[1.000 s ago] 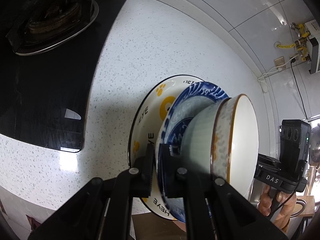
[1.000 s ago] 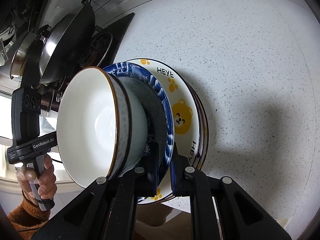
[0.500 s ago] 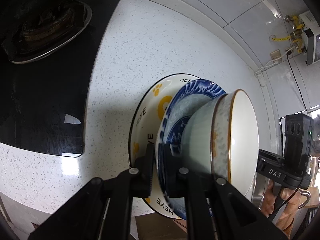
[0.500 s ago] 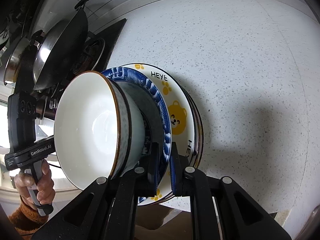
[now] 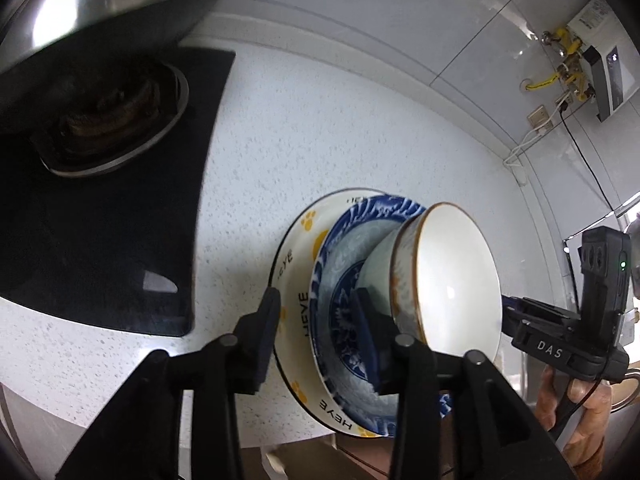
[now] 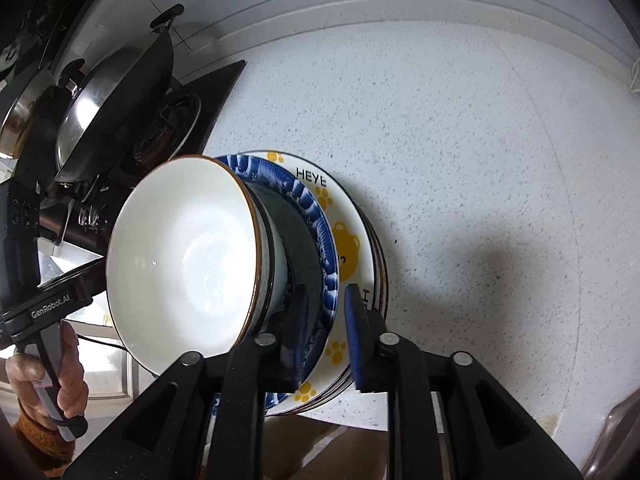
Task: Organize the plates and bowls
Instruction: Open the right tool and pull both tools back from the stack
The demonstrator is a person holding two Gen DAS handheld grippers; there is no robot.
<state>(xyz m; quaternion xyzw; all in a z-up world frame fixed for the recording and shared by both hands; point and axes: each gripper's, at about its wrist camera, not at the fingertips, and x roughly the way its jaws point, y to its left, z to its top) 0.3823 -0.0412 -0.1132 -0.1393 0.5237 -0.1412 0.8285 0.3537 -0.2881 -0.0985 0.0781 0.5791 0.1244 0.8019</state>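
The left wrist view alone shows the wall-mounted white water heater with yellow pipes [image 5: 588, 60] and the right tongs' black handle marked DAS held in a hand [image 5: 576, 408]. The right wrist view alone shows the steel wok with a black handle [image 6: 116, 108] in full, tilted on the black glass hob [image 6: 208, 92], and the left tongs' handle marked GenRobot.AI.

The stack lies on the speckled white worktop [image 6: 460, 168], near its front edge, with part of the lowest plate past that edge. Bare worktop spreads behind the stack to the tiled wall and away from the hob; the hob lies near the stack on its other side.

At the bottom is the white round plate with yellow bears, paw prints and HEYE lettering [image 5: 298, 276], with at least one more dark-rimmed plate under it in the right view. On it sits the blue-and-white patterned shallow dish [image 5: 344, 264], and in that the white deep bowl with a brown rim [image 5: 448, 284], empty and glossy.

The left tongs [image 5: 316, 324] stand spread wide, straddling the rims of plate and dish, one finger outside the stack and clear of it. The right tongs [image 6: 324, 328] are likewise parted around the rims, gaps showing on both sides.
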